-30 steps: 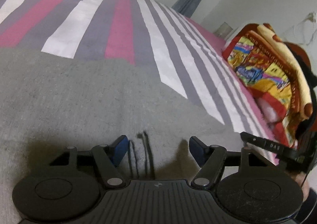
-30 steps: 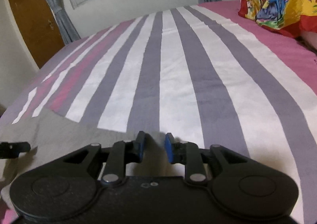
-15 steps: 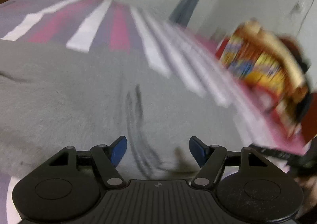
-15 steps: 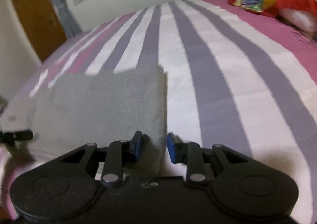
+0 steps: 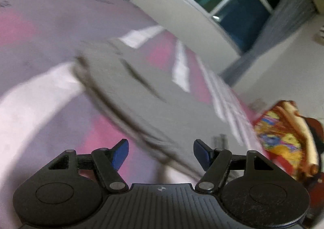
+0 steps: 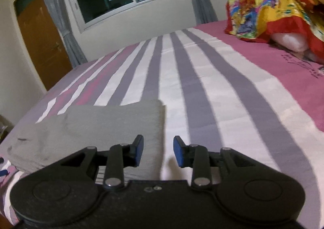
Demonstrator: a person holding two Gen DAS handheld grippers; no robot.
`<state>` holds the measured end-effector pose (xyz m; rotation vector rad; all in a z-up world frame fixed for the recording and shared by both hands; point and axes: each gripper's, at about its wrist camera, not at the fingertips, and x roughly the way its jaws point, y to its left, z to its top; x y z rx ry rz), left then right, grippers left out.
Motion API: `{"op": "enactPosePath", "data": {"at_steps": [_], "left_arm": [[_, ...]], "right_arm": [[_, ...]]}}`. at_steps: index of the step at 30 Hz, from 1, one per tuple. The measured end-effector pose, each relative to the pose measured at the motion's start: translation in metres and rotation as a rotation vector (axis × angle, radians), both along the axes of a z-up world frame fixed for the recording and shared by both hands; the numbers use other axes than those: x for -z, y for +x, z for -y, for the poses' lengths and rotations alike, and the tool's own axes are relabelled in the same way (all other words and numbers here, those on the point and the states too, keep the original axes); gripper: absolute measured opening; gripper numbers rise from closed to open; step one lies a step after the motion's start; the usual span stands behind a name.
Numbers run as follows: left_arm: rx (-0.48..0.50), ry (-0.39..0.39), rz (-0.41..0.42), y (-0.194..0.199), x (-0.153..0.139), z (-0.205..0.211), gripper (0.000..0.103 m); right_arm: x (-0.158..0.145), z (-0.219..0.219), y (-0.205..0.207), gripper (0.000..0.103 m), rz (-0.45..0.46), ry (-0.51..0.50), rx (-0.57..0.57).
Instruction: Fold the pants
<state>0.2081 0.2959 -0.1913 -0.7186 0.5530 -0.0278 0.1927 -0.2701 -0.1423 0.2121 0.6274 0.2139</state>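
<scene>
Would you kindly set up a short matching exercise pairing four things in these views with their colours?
Things:
1. pants
2. door
3. curtain
4. gripper pads

Colours:
A. brown
B. blue
C. plain grey, lying on the bed
D. grey, hanging by the window

Pairs: 1-C, 2-A, 3-D, 4-B
</scene>
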Motion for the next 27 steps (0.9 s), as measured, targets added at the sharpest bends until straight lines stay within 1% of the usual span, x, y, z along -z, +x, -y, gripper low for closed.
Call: {"op": "enactPosePath", "data": {"at_steps": [2, 5, 7, 8, 9, 10, 11, 12, 14, 16, 17, 18, 19, 20, 21, 22, 23, 24, 26, 27], "left_arm": [[0.068, 0.025, 0.022, 0.020, -0.006, 0.032, 0.070], [0.197, 0.092, 0.065, 0.054, -0.015, 0.088, 0.070], [0.272, 0.145, 0.071, 0.072, -0.017, 0.124, 0.070], [0.312, 0.178, 0.052, 0.083, -0.013, 0.140, 0.070], [0.370, 0.231, -0.009, 0.096, -0.007, 0.157, 0.070], [0.414, 0.306, -0.060, 0.106, -0.002, 0.171, 0.070], [0.422, 0.368, -0.047, 0.111, -0.007, 0.179, 0.070], [0.429, 0.377, -0.034, 0.121, -0.012, 0.183, 0.070], [0.409, 0.356, -0.001, 0.136, -0.024, 0.182, 0.070], [0.383, 0.354, -0.001, 0.159, -0.028, 0.184, 0.070], [0.377, 0.358, -0.016, 0.171, -0.026, 0.185, 0.070], [0.376, 0.367, -0.053, 0.186, -0.020, 0.187, 0.070], [0.386, 0.373, -0.098, 0.196, -0.010, 0.189, 0.070], [0.392, 0.380, -0.092, 0.200, -0.001, 0.190, 0.070], [0.397, 0.393, -0.078, 0.200, 0.005, 0.193, 0.072], [0.402, 0.405, -0.077, 0.201, 0.005, 0.195, 0.072], [0.402, 0.409, -0.079, 0.200, 0.005, 0.196, 0.072], [0.403, 0.409, -0.078, 0.199, 0.005, 0.195, 0.072], [0.402, 0.409, -0.069, 0.195, 0.006, 0.194, 0.072], [0.400, 0.411, -0.070, 0.202, 0.007, 0.204, 0.072]], "right_arm": [[-0.001, -0.009, 0.002, 0.033, 0.008, -0.005, 0.002], [-0.005, -0.017, 0.002, 0.033, 0.042, -0.025, 0.000], [0.001, -0.022, 0.004, 0.033, 0.029, -0.062, -0.015], [0.010, -0.027, 0.009, 0.033, -0.026, -0.092, -0.024], [0.027, -0.032, 0.021, 0.033, -0.148, -0.142, -0.056], [0.034, -0.035, 0.025, 0.034, -0.178, -0.159, -0.069], [0.030, -0.033, 0.025, 0.034, -0.147, -0.149, -0.065], [0.023, -0.031, 0.028, 0.033, -0.115, -0.143, -0.057], [0.011, -0.027, 0.042, 0.033, -0.050, -0.117, -0.037], [0.004, -0.028, 0.071, 0.033, -0.046, -0.119, -0.010], [0.001, -0.028, 0.086, 0.034, -0.042, -0.113, -0.001], [0.001, -0.030, 0.101, 0.033, -0.033, -0.105, -0.003], [0.004, -0.034, 0.115, 0.032, -0.042, -0.117, -0.001], [0.013, -0.038, 0.129, 0.033, -0.087, -0.150, 0.000], [0.026, -0.042, 0.143, 0.034, -0.166, -0.185, -0.010], [0.034, -0.043, 0.149, 0.035, -0.198, -0.187, -0.020], [0.033, -0.044, 0.149, 0.038, -0.183, -0.193, -0.022], [0.033, -0.045, 0.148, 0.040, -0.173, -0.211, -0.025], [0.034, -0.044, 0.141, 0.041, -0.160, -0.216, -0.030], [0.036, -0.042, 0.140, 0.042, -0.157, -0.209, -0.031]]}}
